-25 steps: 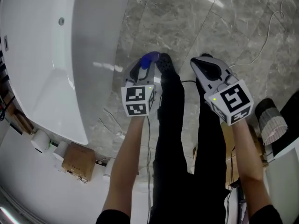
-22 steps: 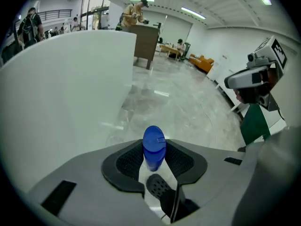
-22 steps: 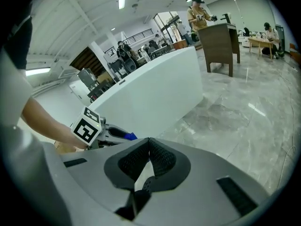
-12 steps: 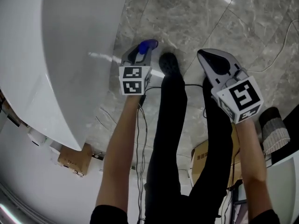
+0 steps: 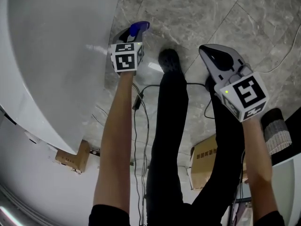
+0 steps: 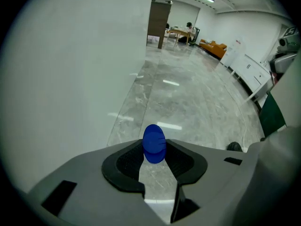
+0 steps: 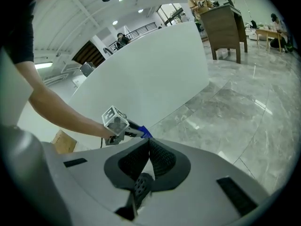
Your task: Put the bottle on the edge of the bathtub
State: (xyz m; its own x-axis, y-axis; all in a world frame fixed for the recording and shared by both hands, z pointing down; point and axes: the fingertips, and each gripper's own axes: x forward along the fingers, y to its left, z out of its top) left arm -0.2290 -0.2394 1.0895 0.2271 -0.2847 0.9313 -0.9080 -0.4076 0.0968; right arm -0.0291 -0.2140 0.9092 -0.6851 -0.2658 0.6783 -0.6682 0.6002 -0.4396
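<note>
My left gripper (image 5: 133,31) is shut on a small bottle with a blue cap (image 5: 139,27), held out over the marble floor right beside the white bathtub's (image 5: 47,55) outer wall. In the left gripper view the blue cap (image 6: 154,144) sticks out between the black pads, with the bathtub's wall (image 6: 75,69) filling the left side. My right gripper (image 5: 211,52) hangs further right above the floor, its jaws shut with nothing in them. The right gripper view shows the left gripper (image 7: 136,131) with the blue cap (image 7: 145,133) against the bathtub's side (image 7: 150,74). The tub's rim is out of view near the grippers.
The person's black-trousered legs and a shoe (image 5: 169,60) stand between the grippers. Cables (image 5: 141,95) trail on the floor. Cardboard boxes lie at lower left (image 5: 70,157) and lower right (image 5: 204,161). A wooden desk (image 7: 225,27) and people stand far off.
My left gripper has moved forward and left with the bottle, closer to the tub's wall. The right gripper has barely shifted.
</note>
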